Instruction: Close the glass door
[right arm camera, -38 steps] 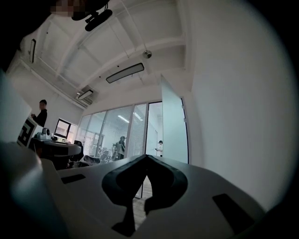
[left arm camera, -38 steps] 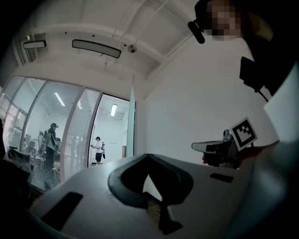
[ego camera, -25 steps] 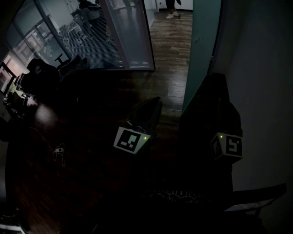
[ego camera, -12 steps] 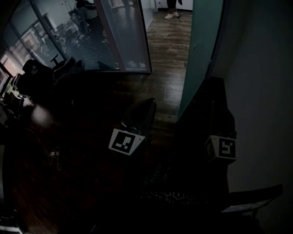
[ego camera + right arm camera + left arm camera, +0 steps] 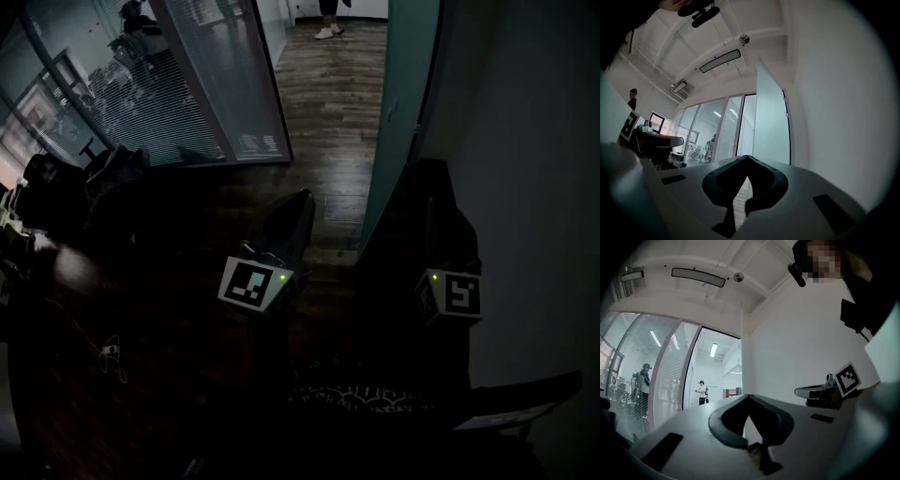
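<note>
Head view: the glass door (image 5: 405, 103) stands open and upright, its long axis vertical. Its foot runs away from the grippers along the wooden floor (image 5: 328, 112), with the near edge falling between the left gripper (image 5: 298, 208) and the right gripper (image 5: 436, 187). The right gripper sits on the door's wall side; too dark to tell whether it touches the door. Left gripper view: jaws pressed together, nothing between them; white wall (image 5: 797, 343) ahead, right gripper at the right. Right gripper view: jaws pressed together, empty; the door ahead as a tall frosted panel, glazed partition (image 5: 717, 126) to its left.
</note>
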`<state>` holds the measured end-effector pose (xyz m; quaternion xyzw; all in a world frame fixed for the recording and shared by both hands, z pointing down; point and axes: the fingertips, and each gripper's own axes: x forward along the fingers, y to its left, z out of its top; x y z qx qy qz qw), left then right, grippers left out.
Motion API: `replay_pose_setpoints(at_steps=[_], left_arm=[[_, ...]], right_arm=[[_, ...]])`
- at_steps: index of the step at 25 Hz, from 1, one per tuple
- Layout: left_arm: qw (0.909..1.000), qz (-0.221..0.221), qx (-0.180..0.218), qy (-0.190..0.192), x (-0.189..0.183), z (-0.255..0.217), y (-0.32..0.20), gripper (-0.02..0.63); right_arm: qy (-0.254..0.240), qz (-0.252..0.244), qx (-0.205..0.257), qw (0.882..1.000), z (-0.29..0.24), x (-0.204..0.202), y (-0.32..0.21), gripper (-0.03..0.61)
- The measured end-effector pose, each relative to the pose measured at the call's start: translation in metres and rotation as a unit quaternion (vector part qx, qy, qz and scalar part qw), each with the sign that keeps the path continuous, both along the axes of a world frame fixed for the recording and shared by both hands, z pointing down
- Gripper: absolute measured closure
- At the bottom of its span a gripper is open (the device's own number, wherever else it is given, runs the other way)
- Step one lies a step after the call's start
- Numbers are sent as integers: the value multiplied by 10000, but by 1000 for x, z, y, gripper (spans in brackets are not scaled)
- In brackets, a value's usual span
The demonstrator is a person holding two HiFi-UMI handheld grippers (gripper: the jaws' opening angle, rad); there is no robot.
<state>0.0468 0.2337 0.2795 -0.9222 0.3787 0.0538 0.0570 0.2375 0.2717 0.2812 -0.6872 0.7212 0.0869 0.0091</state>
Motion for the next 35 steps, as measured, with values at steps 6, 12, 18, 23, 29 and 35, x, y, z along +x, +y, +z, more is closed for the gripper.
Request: replay_pose_setpoints(at_steps=[6,12,18,23,29,35], left_arm=[[9999,91,-64,-40,-4,2,-42,612],[9999,56,-134,-39,-13,8,-65,612],[9998,14,-182,-54,-9,14,-93,612],[9999,-48,-123,-82,3,13,-120,612],[9998,-142,-41,-96,14,4,-151,612],[9998,-167,-46,-100,25,6,-174,612]], right_arm=[[-51,125,-6,9999,-1,1,-40,575],[-108,222,-41,9997,4,2,-63,575],[-143,155,-78,9997,9,6,-94,575],[-63,32,-39,10000,8,16,-127,575],[-84,-78,-30,9999,7,26,-165,575],[-129,-124,-62,9998,10,35,-191,575]])
